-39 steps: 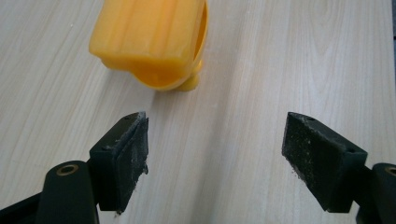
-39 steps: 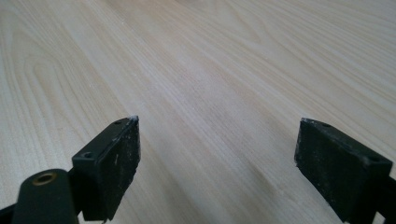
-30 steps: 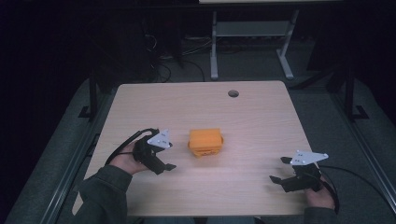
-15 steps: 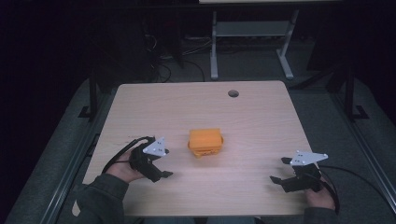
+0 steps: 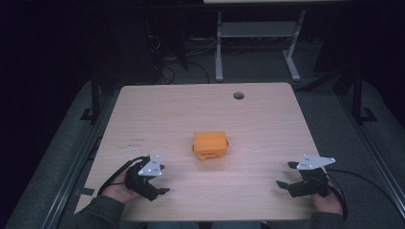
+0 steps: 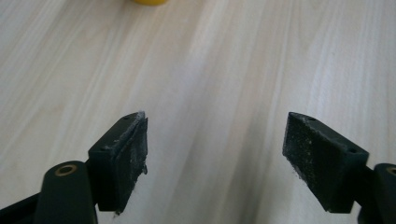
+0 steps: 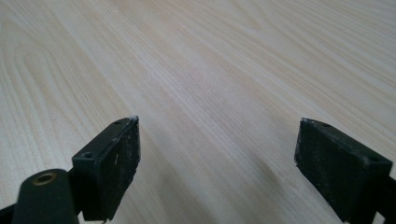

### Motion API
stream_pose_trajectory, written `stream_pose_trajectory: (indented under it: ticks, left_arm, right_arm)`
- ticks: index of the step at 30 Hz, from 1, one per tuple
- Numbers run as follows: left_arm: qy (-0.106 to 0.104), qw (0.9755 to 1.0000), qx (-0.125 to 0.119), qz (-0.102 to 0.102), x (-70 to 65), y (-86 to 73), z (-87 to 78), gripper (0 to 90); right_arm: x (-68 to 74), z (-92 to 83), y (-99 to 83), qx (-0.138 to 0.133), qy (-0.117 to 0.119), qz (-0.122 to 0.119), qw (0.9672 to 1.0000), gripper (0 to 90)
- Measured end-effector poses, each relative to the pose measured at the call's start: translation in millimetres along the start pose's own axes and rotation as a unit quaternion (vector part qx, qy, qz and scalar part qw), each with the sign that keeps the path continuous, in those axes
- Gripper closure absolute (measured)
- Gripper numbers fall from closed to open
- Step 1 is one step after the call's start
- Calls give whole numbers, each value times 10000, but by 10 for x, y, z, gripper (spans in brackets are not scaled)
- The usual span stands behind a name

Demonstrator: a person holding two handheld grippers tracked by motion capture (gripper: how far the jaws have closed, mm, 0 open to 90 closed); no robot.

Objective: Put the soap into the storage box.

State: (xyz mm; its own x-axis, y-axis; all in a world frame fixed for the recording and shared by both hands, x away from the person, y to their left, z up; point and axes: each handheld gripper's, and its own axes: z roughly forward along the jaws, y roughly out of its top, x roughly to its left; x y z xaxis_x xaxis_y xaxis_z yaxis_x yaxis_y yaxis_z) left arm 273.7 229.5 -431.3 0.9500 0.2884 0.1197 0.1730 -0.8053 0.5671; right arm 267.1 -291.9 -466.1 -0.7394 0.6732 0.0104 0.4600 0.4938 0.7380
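Counter (image 5: 267, 119): pale wood-grain top with a round hole (image 5: 238, 95) near its far edge. An orange box-shaped object (image 5: 209, 145) sits near the middle of the counter, slightly toward the person's side, touching neither claw.

Left claw (image 5: 161, 179): held low over the near left part of the counter, well apart from the orange object, which lies ahead and to its right. In the left gripper view the claw (image 6: 215, 154) is released, jaws spread wide with bare wood between them; a yellow-orange edge (image 6: 144, 2) shows at the top of that view.

Right claw (image 5: 285, 175): held near the near right corner, well apart from the orange object. In the right gripper view the claw (image 7: 217, 163) is released, jaws wide apart over bare counter.

A cable (image 5: 367, 183) trails from the right claw off the counter's right side.
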Motion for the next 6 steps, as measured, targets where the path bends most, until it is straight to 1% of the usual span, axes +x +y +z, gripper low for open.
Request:
stream_pose_trajectory:
  ticks: [1,2,3,4,5,6]
  left_arm:
    - [48,10000,39,-16,-10,-35,-2,222]
    - [35,9999,42,-92,-16,-74,1,220]
    - [24,9999,71,-127,-20,-110,8,215]
    - [44,9998,160,-125,-22,-136,10,212]
    - [62,9997,168,-172,-23,-154,13,207]
    - [62,9997,168,-172,-23,-154,13,200]
  right_arm:
    - [-3,-7,-1,-19,0,-12,10000,137]
    - [-3,-13,-1,-33,-9,-12,10000,137]
    - [-3,-15,0,-35,-3,-4,10000,137]
    - [-3,-13,1,-35,-1,-11,10000,137]
    - [-2,-11,3,-23,9,-21,10000,137]
    - [-2,-11,3,-23,9,-21,10000,137]
